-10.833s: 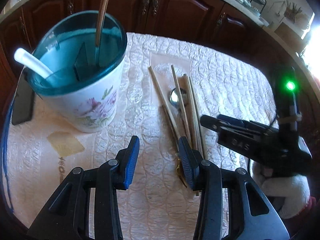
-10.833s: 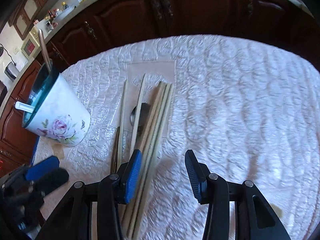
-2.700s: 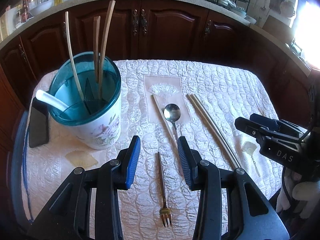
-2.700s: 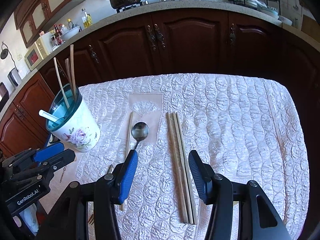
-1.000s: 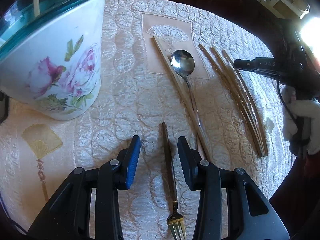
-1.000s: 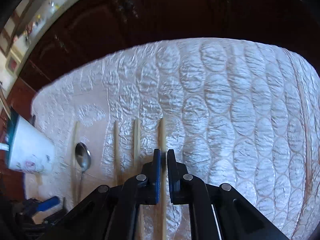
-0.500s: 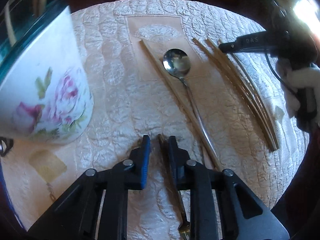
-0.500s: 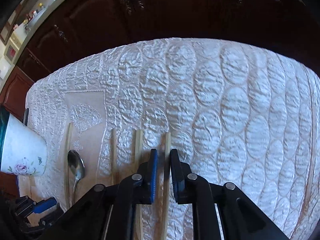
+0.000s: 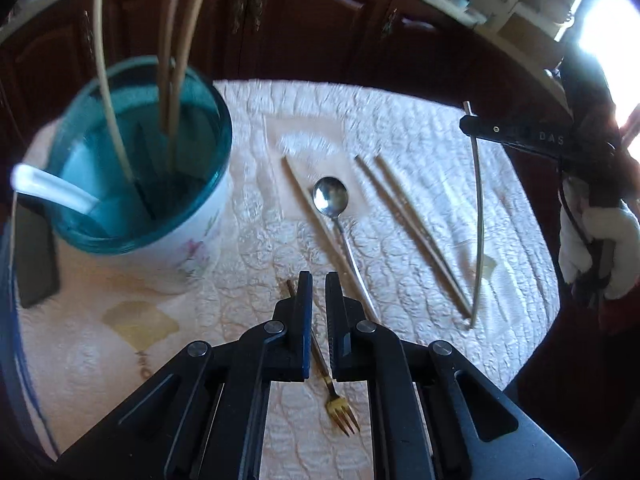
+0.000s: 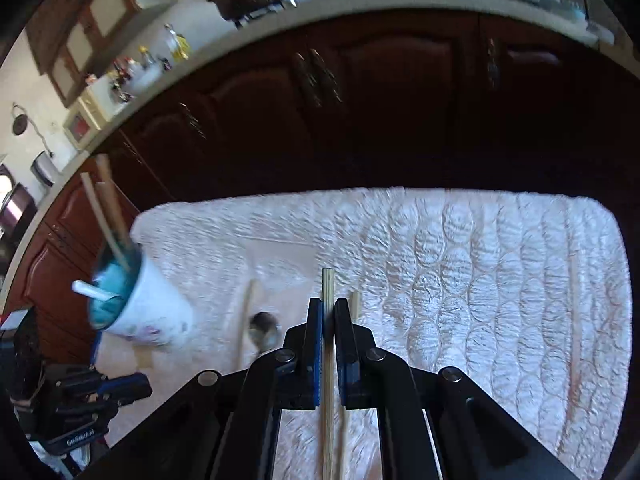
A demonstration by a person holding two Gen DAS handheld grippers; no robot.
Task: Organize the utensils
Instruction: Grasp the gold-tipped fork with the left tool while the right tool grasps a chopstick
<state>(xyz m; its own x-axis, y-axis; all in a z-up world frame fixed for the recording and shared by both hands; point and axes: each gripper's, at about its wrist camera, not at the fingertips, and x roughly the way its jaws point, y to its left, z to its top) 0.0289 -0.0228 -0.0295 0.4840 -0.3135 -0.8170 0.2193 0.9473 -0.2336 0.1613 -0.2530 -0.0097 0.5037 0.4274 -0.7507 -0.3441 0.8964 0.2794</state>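
My left gripper (image 9: 319,281) is shut on the dark handle of a small gold fork (image 9: 340,412), whose tines hang below the jaws. To its left stands a floral cup (image 9: 188,240) with a teal liner, holding several chopsticks and a white spoon. On the cloth lie a metal spoon (image 9: 330,196), one chopstick (image 9: 302,196) beside it, and a pair of chopsticks (image 9: 412,232). My right gripper (image 10: 328,305) is shut on one chopstick (image 10: 328,284), lifted off the table. The left wrist view shows that chopstick (image 9: 479,220) hanging from the right gripper (image 9: 469,123).
A quilted white tablecloth (image 9: 248,248) covers the table. A dark flat phone (image 9: 36,256) lies left of the cup. Dark wooden cabinets (image 9: 320,32) stand close behind the far table edge. A gloved hand (image 9: 600,240) holds the right gripper at the table's right side.
The left jaws closed on the fork's handle and lifted it. The right gripper rose with its chopstick, so both views now take in more of the table and cabinets.
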